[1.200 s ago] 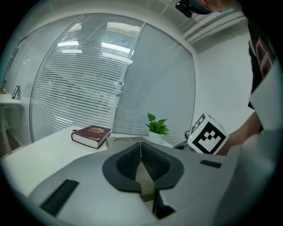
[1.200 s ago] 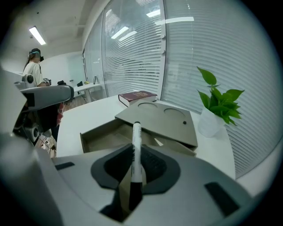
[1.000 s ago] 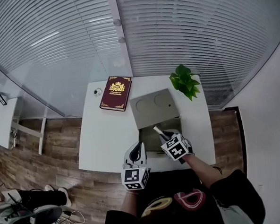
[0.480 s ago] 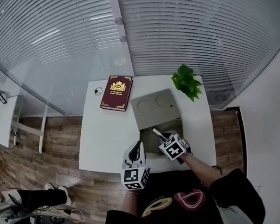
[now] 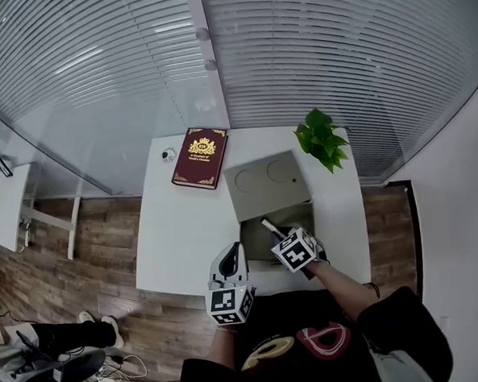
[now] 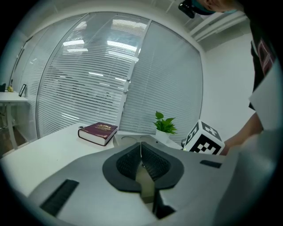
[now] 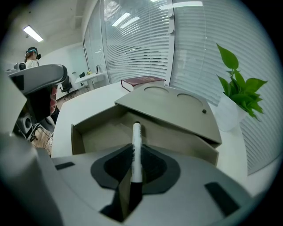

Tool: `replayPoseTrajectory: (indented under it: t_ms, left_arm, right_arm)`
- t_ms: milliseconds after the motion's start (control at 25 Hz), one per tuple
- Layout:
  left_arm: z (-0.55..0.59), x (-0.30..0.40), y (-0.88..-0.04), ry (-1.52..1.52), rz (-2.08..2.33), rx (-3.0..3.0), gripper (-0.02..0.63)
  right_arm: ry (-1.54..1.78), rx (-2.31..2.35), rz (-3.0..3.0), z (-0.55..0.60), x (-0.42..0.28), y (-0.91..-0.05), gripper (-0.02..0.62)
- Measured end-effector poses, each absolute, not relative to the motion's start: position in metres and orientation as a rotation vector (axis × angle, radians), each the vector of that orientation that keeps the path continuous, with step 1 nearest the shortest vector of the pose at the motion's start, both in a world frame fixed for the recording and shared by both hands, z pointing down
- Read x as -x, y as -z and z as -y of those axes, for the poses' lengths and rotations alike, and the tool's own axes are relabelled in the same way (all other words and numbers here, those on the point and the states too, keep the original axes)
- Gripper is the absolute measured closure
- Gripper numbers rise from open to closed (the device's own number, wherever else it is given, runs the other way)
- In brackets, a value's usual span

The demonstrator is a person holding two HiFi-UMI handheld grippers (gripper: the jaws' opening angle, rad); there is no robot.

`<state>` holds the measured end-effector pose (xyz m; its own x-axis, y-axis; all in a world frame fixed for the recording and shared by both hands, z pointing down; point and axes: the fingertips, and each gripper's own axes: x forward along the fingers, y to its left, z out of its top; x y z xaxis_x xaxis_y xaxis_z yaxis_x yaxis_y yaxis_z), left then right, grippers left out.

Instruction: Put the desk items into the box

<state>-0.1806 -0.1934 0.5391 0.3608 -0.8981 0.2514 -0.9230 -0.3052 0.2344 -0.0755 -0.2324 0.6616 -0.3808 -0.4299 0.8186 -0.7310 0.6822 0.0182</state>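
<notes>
A white marker pen (image 7: 135, 150) with a black end sticks forward out of my right gripper (image 7: 135, 164), whose jaws are shut on it. The pen (image 5: 268, 224) hangs over the open grey box (image 5: 258, 235) (image 7: 99, 132), tip pointing into it. The box's lid (image 5: 267, 184) (image 7: 177, 108), with two round dents, lies behind the opening. My left gripper (image 5: 232, 259) (image 6: 141, 159) is shut and empty, held at the table's near edge left of the box. A dark red book (image 5: 197, 157) (image 6: 98, 132) lies at the table's back left.
A potted green plant (image 5: 320, 139) (image 7: 239, 95) stands at the back right corner of the white table (image 5: 177, 230). A small round object (image 5: 167, 155) sits left of the book. A glass wall with blinds runs behind; wooden floor lies to the left.
My right gripper has sunk slightly with the pen toward the box opening. The left gripper has stayed where it was.
</notes>
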Motion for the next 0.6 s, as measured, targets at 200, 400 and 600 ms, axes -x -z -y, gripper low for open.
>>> replayPoseTrajectory:
  t_ms: [200, 400, 600]
  left_arm:
    - [0.1953, 0.1806, -0.5405, -0.109, 1.599, -2.292, 0.586]
    - [0.1956, 0.1795, -0.5408, -0.124, 1.594, -2.296, 0.586]
    - [0.1956, 0.1797, -0.5433, -0.133, 1.589, -2.29, 0.586]
  right_arm:
    - [-0.44, -0.891, 2.021, 0.2334, 0.075, -0.6634, 0.523]
    - [-0.461, -0.897, 2.015, 0.2336, 0.0736, -0.6668, 0.523]
    - [-0.486, -0.896, 2.024, 0.2341, 0.0737, -0.6673, 0.52]
